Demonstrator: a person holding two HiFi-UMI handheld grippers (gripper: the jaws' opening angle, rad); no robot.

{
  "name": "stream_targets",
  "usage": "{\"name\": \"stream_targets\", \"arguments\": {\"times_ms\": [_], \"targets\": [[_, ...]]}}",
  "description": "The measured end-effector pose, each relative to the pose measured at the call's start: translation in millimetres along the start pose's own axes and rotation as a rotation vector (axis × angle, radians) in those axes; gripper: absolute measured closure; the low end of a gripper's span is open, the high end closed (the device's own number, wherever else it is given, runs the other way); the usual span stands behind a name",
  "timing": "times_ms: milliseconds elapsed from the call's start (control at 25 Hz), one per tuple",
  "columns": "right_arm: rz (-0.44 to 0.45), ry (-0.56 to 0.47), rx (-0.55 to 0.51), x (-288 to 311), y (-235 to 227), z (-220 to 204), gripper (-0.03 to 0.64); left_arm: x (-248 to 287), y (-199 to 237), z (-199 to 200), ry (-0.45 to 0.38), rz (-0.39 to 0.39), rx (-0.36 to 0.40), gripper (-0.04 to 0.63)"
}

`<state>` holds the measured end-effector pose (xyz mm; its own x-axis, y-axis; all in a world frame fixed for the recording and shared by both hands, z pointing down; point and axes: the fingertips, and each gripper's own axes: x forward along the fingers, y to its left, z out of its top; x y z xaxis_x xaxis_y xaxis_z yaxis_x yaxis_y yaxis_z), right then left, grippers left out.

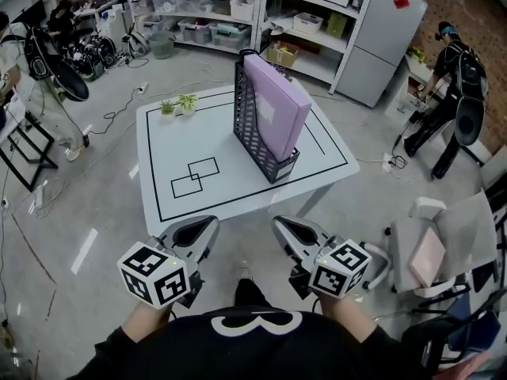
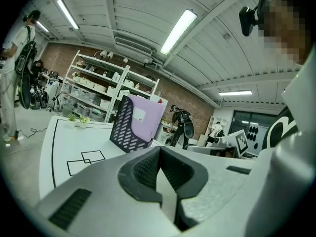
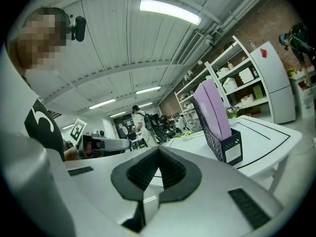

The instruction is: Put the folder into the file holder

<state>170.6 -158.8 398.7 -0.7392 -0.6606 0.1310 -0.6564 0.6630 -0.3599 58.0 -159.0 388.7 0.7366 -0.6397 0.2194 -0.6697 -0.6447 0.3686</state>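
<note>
A lilac folder (image 1: 277, 105) stands upright inside a dark mesh file holder (image 1: 255, 130) on the white table (image 1: 166, 145). The folder (image 2: 144, 116) and holder (image 2: 123, 127) also show in the left gripper view, and the folder (image 3: 213, 102) in its holder (image 3: 224, 144) in the right gripper view. Both grippers are held off the table's near edge, close to the person's body. My left gripper (image 1: 207, 226) is shut with nothing in it. My right gripper (image 1: 279, 226) is shut and empty too, its jaw tips (image 3: 158, 149) meeting.
Black rectangle outlines (image 1: 195, 176) are marked on the table, and two small potted plants (image 1: 178, 104) sit at its far left corner. A chair (image 1: 432, 248) stands to the right. Shelving (image 1: 238, 10) lines the back wall. Another person (image 1: 451, 93) stands at the far right.
</note>
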Motion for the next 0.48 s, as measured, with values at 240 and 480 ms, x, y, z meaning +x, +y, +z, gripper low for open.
{"name": "stream_targets", "arguments": {"times_ms": [240,480], "targets": [[-0.009,-0.010,0.028,-3.3,4.2,-6.2,0.614,-7.6,-6.5,-6.1,0.007,-0.005,0.007,0.589],[-0.023,-0.002,0.051,-3.2,0.7,-19.0,0.614,-7.1,-1.5,-17.1,0.027,0.005,-0.006,0.589]]}}
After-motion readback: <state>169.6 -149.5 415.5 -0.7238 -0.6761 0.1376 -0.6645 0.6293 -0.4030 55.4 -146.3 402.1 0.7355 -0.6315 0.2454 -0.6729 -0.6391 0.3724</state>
